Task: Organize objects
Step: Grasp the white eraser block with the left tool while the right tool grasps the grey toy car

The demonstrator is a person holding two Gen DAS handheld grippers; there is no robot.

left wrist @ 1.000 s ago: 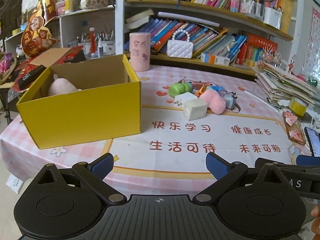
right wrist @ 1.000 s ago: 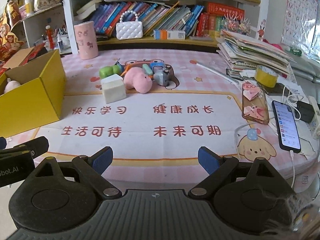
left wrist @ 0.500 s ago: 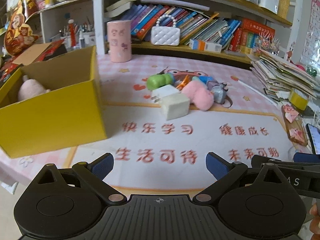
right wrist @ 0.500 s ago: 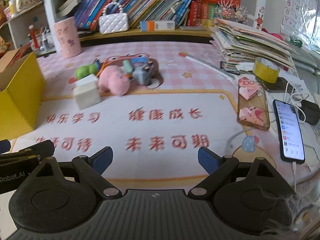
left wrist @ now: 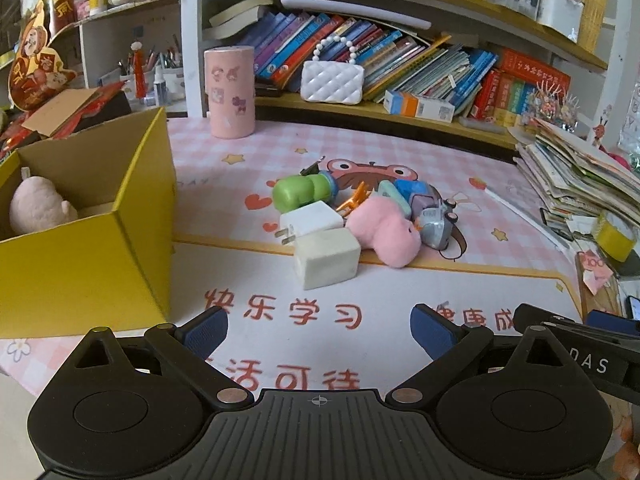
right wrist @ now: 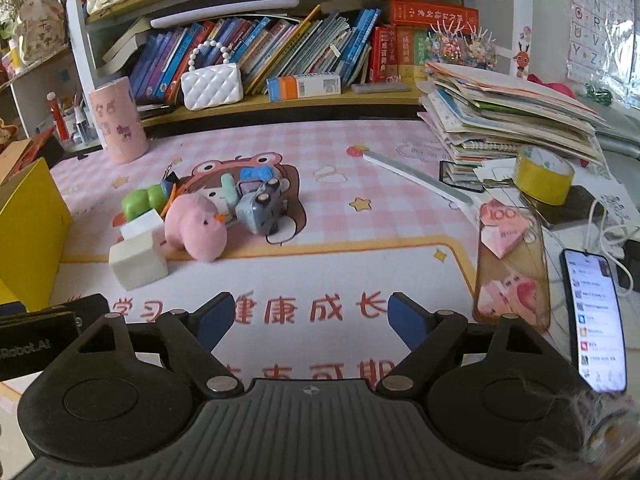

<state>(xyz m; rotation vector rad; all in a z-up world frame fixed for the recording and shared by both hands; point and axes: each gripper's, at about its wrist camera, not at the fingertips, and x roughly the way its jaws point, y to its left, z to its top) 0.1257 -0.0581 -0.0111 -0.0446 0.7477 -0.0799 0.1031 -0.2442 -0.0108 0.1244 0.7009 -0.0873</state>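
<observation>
A heap of small objects lies mid-table: a white cube charger (left wrist: pixel 326 258) (right wrist: pixel 138 262), a white plug (left wrist: pixel 310 222), a pink plush chick (left wrist: pixel 384 234) (right wrist: pixel 198 230), a green toy (left wrist: pixel 302 194) (right wrist: pixel 142 200), a grey toy car (left wrist: pixel 436 220) (right wrist: pixel 260 208). A yellow box (left wrist: pixel 86 256) (right wrist: pixel 30 220) at the left holds a pale pink plush (left wrist: pixel 38 206). My left gripper (left wrist: pixel 320 330) is open and empty, short of the heap. My right gripper (right wrist: pixel 310 314) has nothing between its fingers, and its jaws are closing.
A pink cylinder (left wrist: pixel 229 92) and a white quilted purse (left wrist: pixel 332 82) stand at the back before shelves of books. On the right are a paper stack (right wrist: pixel 512 116), a yellow tape roll (right wrist: pixel 544 176), a phone case (right wrist: pixel 510 264) and a lit phone (right wrist: pixel 596 320).
Both grippers have moved forward towards the heap, which looks larger now. The yellow box has slid to the left edge of both views. The right jaws have narrowed slightly.
</observation>
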